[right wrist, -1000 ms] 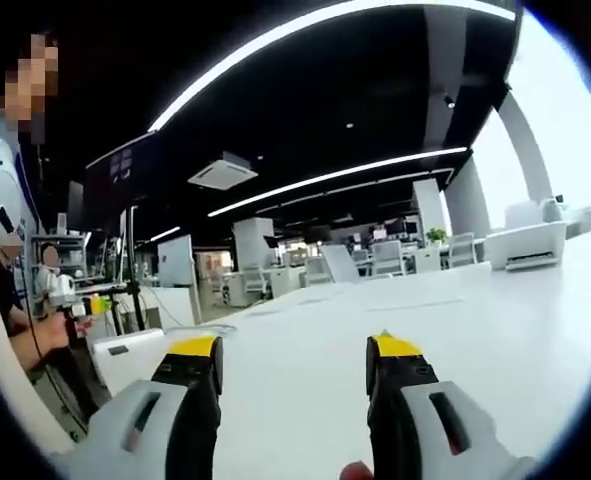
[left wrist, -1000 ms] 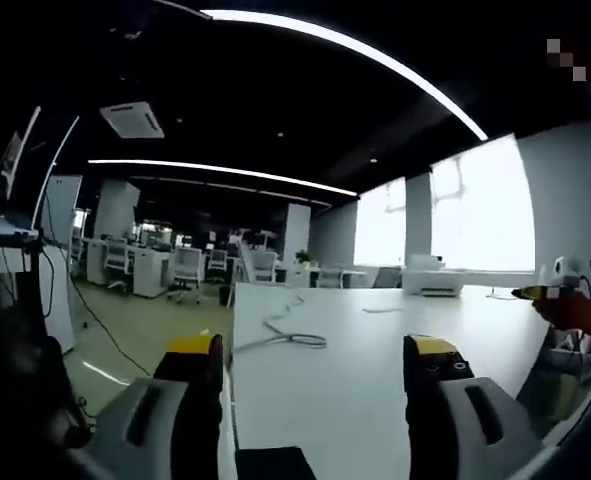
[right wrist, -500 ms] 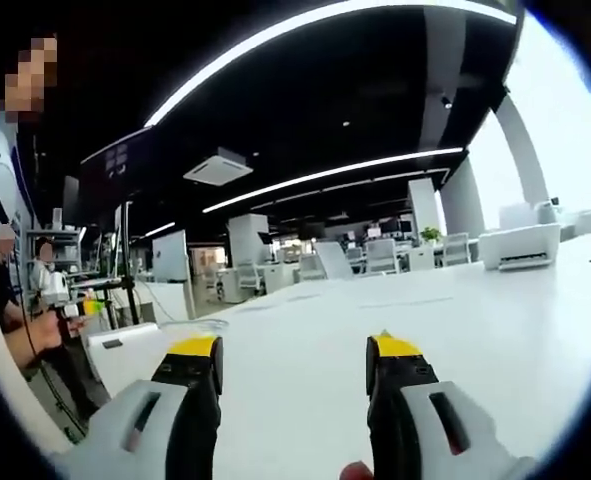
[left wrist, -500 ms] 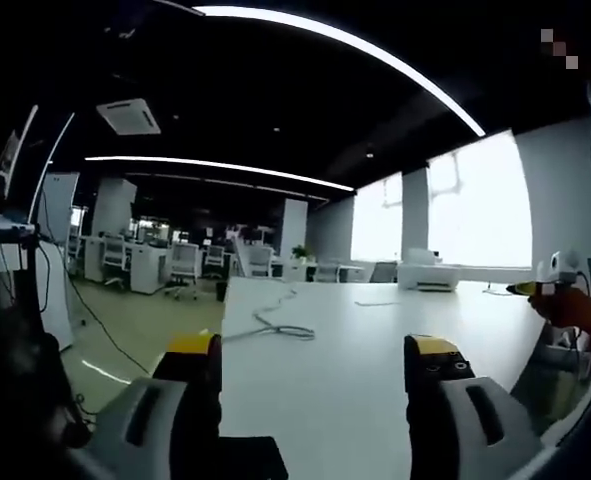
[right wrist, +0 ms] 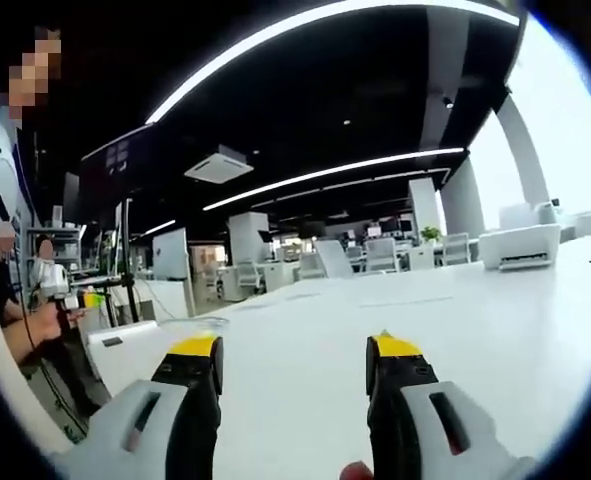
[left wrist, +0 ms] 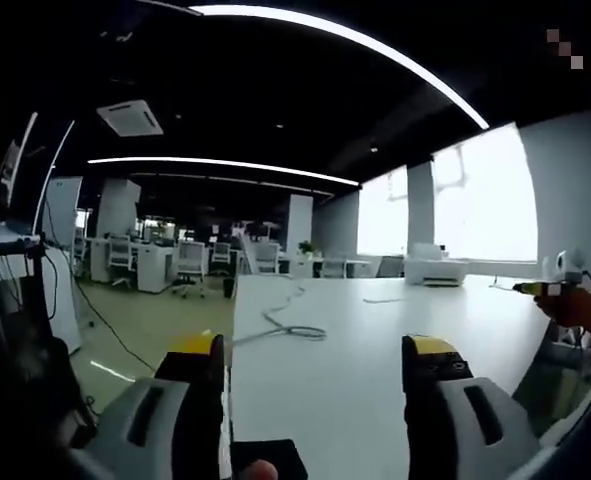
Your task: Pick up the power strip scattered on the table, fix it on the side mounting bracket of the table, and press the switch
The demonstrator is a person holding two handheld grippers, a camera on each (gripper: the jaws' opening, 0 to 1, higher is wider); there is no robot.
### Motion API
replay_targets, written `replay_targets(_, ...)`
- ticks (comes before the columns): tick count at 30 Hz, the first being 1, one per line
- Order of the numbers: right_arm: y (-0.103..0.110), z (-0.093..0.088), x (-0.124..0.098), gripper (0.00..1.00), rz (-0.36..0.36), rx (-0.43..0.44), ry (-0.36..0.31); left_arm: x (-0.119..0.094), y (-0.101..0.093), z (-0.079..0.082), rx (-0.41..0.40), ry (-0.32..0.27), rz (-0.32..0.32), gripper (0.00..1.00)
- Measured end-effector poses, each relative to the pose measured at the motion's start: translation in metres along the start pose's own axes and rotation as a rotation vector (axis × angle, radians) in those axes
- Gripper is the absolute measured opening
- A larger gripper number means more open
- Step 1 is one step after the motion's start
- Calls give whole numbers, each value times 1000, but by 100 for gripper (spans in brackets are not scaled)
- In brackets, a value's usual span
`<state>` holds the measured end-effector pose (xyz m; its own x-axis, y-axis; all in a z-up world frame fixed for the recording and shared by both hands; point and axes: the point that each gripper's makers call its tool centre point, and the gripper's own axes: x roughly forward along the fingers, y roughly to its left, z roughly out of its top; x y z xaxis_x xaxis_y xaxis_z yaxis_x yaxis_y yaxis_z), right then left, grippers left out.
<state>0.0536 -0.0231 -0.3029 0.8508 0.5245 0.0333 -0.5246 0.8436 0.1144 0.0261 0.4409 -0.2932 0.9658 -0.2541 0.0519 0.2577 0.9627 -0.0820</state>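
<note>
White worktop (left wrist: 375,370): wide, pale and glossy; it runs forward from both cameras toward the far office.
Left gripper (left wrist: 315,350): grey body with yellow-tipped black jaws rising at 6 o'clock in the left gripper view, spread wide apart with nothing between them, hovering at the worktop's near corner.
Right gripper (right wrist: 293,352): same build, jaws parted and gripping nothing, above bare worktop in the right gripper view.
Cable (left wrist: 287,325): a thin grey lead lies in a loose loop on the worktop, at about 12 o'clock from the left jaws, well ahead of them.
Power strip (right wrist: 125,345): a white block with a dark slot sits at the worktop's edge, at 9 o'clock in the right gripper view; whether it is the strip I cannot tell for sure.
Printer (right wrist: 520,245): white, far end of the worktop at 2 o'clock.
Person's hand (left wrist: 580,305): at 3 o'clock in the left gripper view, holding a small yellow-tipped object.
Fingertip (right wrist: 353,470): shows at 6 o'clock, under the right jaws.
</note>
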Motion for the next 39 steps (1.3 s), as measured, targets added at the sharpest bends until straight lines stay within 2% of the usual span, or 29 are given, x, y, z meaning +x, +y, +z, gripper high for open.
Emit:
replay_targets(11, 1, -1, -2, 53, -2, 4, -4, -7, 16, 9, 39, 38, 29, 73)
replay_targets(16, 1, -1, -1, 53, 0, 5, -5, -11, 30, 7, -14, 65, 41, 72)
replay_targets(20, 2, -2, 0, 53, 1, 6, -5, -13, 39, 3, -3, 95, 63, 72)
replay_targets(26, 3, -3, 1, 53, 2, 10, -2, -16, 47, 5, -3, 116, 62, 71)
replay_targets(31, 2, -4, 0, 53, 1, 10, -1, -20, 56, 0, -88, 162, 54, 70)
replay_targets(34, 2, -4, 0, 53, -1, 12, -3, -24, 63, -6, -107, 202, 71, 70)
replay_targets(39, 3, -5, 0, 53, 0, 11, 1, -28, 66, -9, -118, 237, 65, 69)
